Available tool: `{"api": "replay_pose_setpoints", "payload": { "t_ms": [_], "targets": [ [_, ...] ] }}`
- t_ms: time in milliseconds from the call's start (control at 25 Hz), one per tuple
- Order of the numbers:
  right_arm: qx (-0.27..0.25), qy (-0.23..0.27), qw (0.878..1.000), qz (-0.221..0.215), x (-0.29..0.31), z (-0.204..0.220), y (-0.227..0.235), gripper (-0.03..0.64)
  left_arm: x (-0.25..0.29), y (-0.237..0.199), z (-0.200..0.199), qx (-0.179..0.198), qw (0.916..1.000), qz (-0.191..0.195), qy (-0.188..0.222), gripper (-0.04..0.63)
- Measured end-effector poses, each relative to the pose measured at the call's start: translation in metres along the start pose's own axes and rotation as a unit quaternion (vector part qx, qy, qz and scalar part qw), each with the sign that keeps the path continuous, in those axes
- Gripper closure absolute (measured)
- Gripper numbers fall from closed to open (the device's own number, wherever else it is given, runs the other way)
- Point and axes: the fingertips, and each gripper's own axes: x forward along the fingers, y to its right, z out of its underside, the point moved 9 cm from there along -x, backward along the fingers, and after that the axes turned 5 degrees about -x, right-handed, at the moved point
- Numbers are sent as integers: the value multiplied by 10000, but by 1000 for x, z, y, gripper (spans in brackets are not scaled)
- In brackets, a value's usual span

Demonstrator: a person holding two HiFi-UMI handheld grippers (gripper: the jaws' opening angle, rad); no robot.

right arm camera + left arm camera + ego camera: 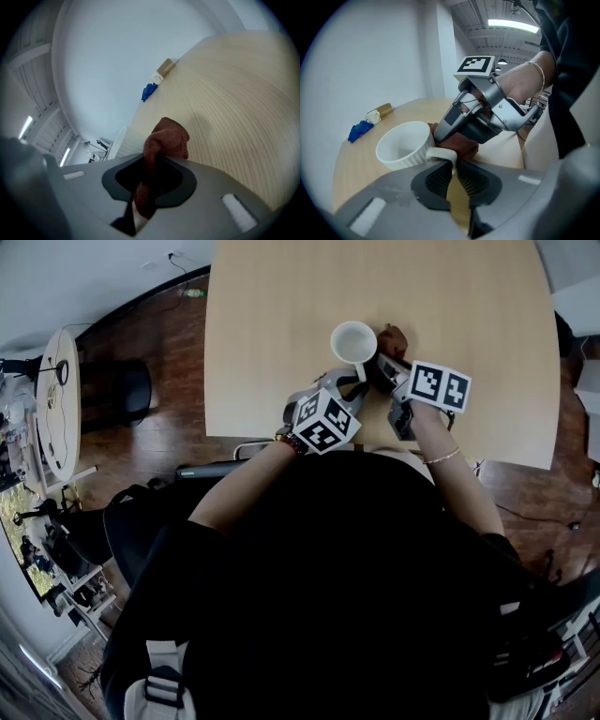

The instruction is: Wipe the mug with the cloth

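A white ribbed mug [353,341] stands on the light wooden table [281,306] near its front edge. My left gripper [453,171] is shut on the mug's handle [441,154], and the mug [404,143] is upright just beyond the jaws. My right gripper [147,183] is shut on a reddish-brown cloth [165,139], which bunches out past its jaws. In the left gripper view the right gripper [473,124] presses the cloth [461,146] against the mug's side by the handle. From the head the cloth [394,336] shows just right of the mug.
A small blue object [360,130] and a gold-and-white one [378,113] lie at the table's far edge. A round side table [58,399] and a dark chair [127,390] stand on the wooden floor to the left.
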Motion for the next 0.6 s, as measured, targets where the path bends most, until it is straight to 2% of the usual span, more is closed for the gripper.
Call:
{"api": "replay_pose_setpoints", "payload": {
  "t_ms": [280, 480, 600],
  "targets": [
    [981, 571, 9914, -644, -26, -10, -15, 552, 2, 2, -7, 69, 10000, 42, 26, 555],
    [1024, 712, 9902, -635, -30, -9, -20, 552, 3, 1, -2, 124, 9999, 107, 48, 557],
    [931, 654, 9924, -463, -24, -9, -18, 552, 2, -2, -3, 100, 9999, 123, 51, 558]
  ]
}}
